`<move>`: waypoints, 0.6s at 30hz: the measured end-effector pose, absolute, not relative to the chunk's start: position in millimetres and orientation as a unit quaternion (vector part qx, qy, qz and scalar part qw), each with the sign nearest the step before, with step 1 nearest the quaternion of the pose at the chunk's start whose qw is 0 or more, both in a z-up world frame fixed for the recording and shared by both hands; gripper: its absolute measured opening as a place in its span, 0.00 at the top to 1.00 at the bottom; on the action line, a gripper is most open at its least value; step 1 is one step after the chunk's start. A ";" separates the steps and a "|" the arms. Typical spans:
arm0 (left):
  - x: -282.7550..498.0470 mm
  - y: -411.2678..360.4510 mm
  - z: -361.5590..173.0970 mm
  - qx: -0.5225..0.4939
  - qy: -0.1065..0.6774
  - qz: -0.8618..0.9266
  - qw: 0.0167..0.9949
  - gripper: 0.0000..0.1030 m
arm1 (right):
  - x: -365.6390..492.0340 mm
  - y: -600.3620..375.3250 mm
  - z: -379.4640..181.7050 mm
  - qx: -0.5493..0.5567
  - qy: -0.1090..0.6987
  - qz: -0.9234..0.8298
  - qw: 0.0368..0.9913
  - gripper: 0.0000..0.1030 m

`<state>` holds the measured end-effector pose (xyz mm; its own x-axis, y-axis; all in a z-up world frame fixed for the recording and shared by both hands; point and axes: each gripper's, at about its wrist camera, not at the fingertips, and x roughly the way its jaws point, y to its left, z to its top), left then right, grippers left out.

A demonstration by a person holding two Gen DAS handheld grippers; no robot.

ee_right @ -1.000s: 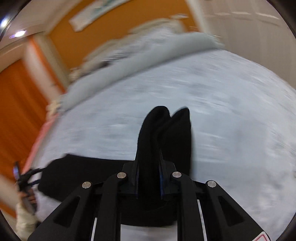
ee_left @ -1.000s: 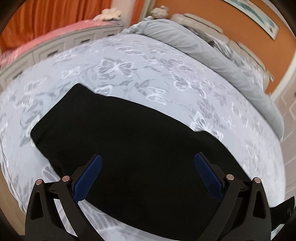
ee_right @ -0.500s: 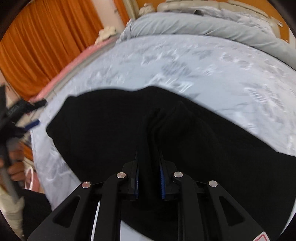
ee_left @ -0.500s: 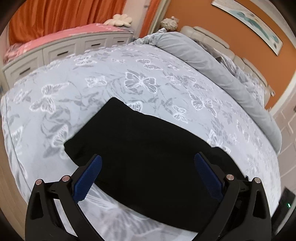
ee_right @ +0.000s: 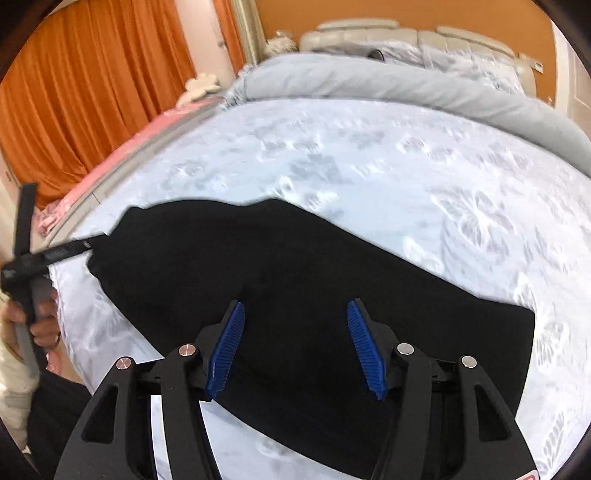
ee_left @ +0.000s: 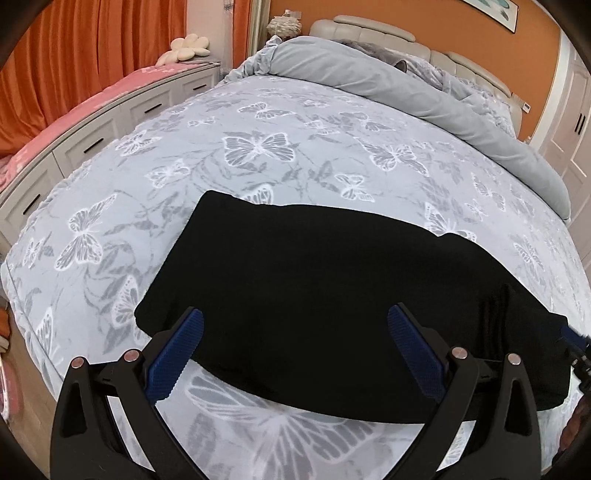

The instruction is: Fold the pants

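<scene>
The black pants point(ee_left: 314, 266) lie folded in a thick flat band across the near part of the bed point(ee_left: 258, 147). My left gripper point(ee_left: 295, 314) hovers over their near edge, open, blue pads wide apart with nothing pressed between them. In the right wrist view the pants point(ee_right: 295, 258) spread flat under my right gripper point(ee_right: 295, 304). Its jaws are opening, and the fabric lies below the pads, untouched by them. The left gripper point(ee_right: 48, 254) shows at the pants' left end, held by a hand. A tip of the right gripper point(ee_left: 576, 343) shows at the pants' right end.
The bed wears a pale blue butterfly-print cover. A rolled grey duvet point(ee_left: 369, 70) lies along the headboard point(ee_left: 388, 33). White drawers point(ee_left: 92, 140) under a pink cushion top run along the left side, with orange curtains point(ee_left: 74, 55) behind. The bed's front edge is just below the grippers.
My right gripper swung left with the pant legs pinched in it, laid them over the rest of the pants, and its jaws came apart. The left gripper stayed open and rolled slightly.
</scene>
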<state>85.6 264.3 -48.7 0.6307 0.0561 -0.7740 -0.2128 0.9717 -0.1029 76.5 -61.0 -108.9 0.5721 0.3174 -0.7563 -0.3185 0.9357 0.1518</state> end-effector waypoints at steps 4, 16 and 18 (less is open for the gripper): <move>84.5 257.7 -49.3 -0.083 0.425 0.073 0.899 0.05 | 74.1 -26.1 -130.4 -0.024 0.445 0.227 0.866 0.56; 78.6 276.2 -61.1 -0.066 0.435 0.091 0.893 0.05 | 76.7 43.2 -130.3 -0.088 0.416 0.246 0.871 0.92; 79.4 294.5 -65.6 -0.090 0.442 0.096 0.887 0.05 | 80.7 50.8 -146.1 -0.105 0.442 0.252 0.854 0.84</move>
<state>79.4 294.5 -65.6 0.5906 0.0910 -0.8018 -0.2498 0.9654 -0.0745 80.7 50.8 -146.1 0.4822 0.3376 -0.8084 -0.5229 0.8513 0.0436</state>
